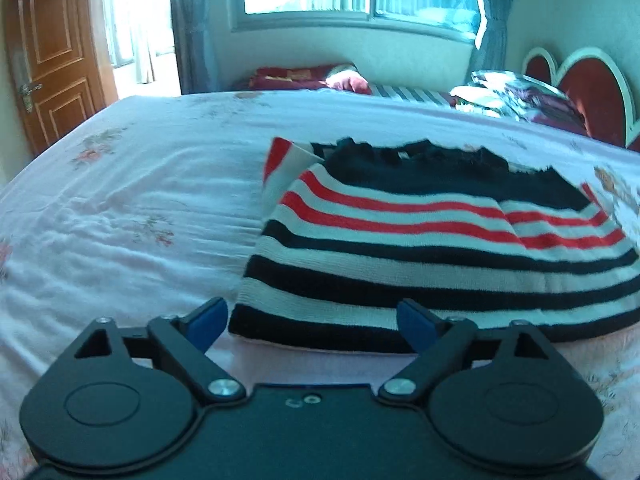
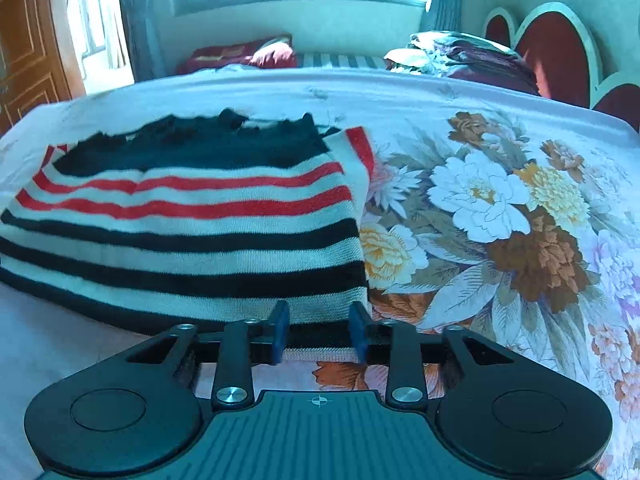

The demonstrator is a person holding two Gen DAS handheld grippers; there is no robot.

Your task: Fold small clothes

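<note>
One knitted sweater, striped red, white and black, lies folded flat near the bed's front edge on a floral sheet. Left gripper gapes wide, empty. Right gripper half-open astride the hem, seemingly not pinching.

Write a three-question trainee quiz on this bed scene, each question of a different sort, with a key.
1. True or false: the striped sweater lies folded on the bed sheet.
2. Which gripper's fingers stand wider apart? A) left gripper B) right gripper
3. Fill in: past the sweater, the right wrist view shows a large ____ print on the sheet.

Key: 1 true; 2 A; 3 floral. Neither gripper's fingers press on the sweater.
</note>
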